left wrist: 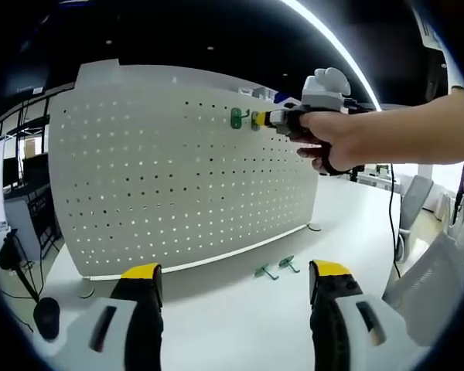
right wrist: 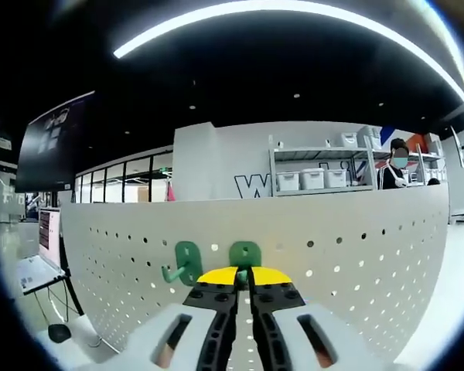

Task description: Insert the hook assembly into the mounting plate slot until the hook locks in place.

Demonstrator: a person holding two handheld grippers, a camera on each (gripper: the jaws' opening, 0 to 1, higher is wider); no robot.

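Yellow-tipped left tongs (left wrist: 236, 282) stand wide apart and empty low over the white worktop (left wrist: 240, 325), facing a white perforated metal panel (left wrist: 178, 170) that stands upright on it. Two spare green plastic hooks (left wrist: 276, 267) lie on the worktop near the panel's lower edge, close together, ahead of the left tongs. Near the panel's top edge, a person's hand (left wrist: 336, 139) holds the right tongs (left wrist: 264, 119) against the board. In the right gripper view, those right tongs (right wrist: 243, 275) are closed, their yellow tips pinched on the lower part of a green plastic hook (right wrist: 245, 253) whose flat back plate lies against the panel (right wrist: 356, 247). Just beside it, toward the panel's far end, a second green hook (right wrist: 183, 263) hangs mounted on the holes, its curved arm jutting outward. Whether the gripped hook is fully seated cannot be told. White shelving with storage bins (right wrist: 313, 176) stands beyond the panel.
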